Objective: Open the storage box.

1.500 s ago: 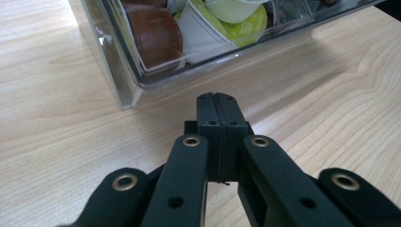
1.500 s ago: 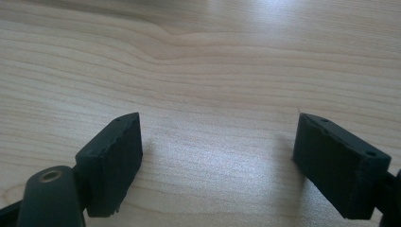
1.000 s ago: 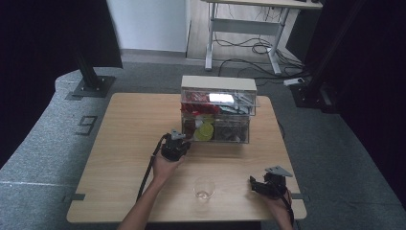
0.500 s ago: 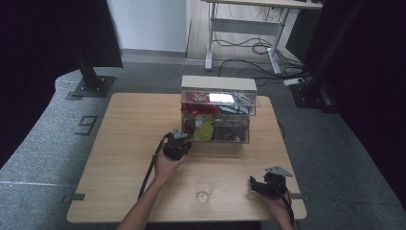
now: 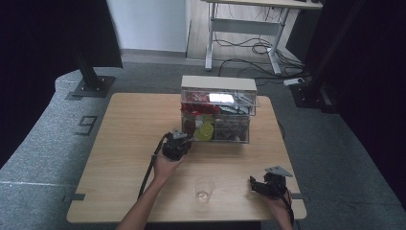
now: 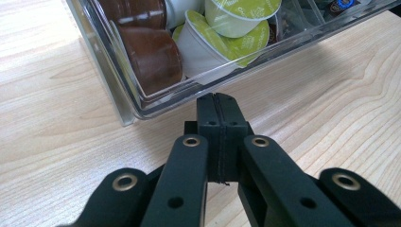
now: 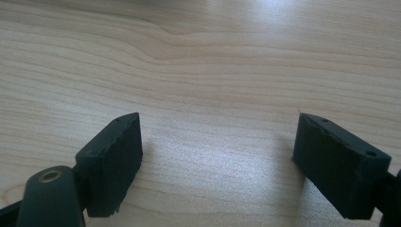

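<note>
At worktop centre, left gripper, jaws pressed together and empty, sits just at the clear drawer full of coffee pods. Right gripper rests jaws wide. Glass cup empty; likely nothing moved yet.

Wooden table on grey carpet, seen from above. Toward the far edge, right of centre: clear plastic box with compartments, packed with red, yellow-green and dark items, pale lid along its back. Left gripper held just at the box's front left corner, black cable trailing back along the forearm. Near the front edge, about centre: small clear glass, upright. Right gripper close to the front right corner, well apart from the box, pointing left toward the glass.
</note>
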Motion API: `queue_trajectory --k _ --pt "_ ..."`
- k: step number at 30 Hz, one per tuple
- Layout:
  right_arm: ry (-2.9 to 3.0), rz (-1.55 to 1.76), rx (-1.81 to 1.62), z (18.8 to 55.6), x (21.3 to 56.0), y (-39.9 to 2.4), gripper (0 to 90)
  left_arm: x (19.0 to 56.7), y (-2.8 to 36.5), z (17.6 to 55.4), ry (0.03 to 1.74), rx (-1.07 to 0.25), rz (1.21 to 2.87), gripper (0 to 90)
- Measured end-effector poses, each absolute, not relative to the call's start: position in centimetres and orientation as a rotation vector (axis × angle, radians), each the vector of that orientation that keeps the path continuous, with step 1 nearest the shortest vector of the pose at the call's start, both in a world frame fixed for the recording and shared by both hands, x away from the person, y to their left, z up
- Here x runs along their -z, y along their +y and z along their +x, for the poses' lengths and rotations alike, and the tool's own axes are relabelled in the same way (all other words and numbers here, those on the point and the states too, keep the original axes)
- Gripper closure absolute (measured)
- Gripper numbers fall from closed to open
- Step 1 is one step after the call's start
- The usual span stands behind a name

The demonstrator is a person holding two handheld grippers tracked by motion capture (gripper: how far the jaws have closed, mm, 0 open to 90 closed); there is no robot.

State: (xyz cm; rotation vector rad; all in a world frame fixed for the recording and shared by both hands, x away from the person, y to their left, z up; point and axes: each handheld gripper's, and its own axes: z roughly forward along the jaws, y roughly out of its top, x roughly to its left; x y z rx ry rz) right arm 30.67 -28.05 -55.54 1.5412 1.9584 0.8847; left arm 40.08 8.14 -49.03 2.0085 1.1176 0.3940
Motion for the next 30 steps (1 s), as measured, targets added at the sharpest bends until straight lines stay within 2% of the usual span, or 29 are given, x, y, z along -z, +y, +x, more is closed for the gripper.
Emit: queue_trajectory --k 30 --pt "1.953 1.548 -0.885 30.7 55.5 -28.0 16.4 45.7 8.3 39.3 1.064 -0.463 1.955 89.6"
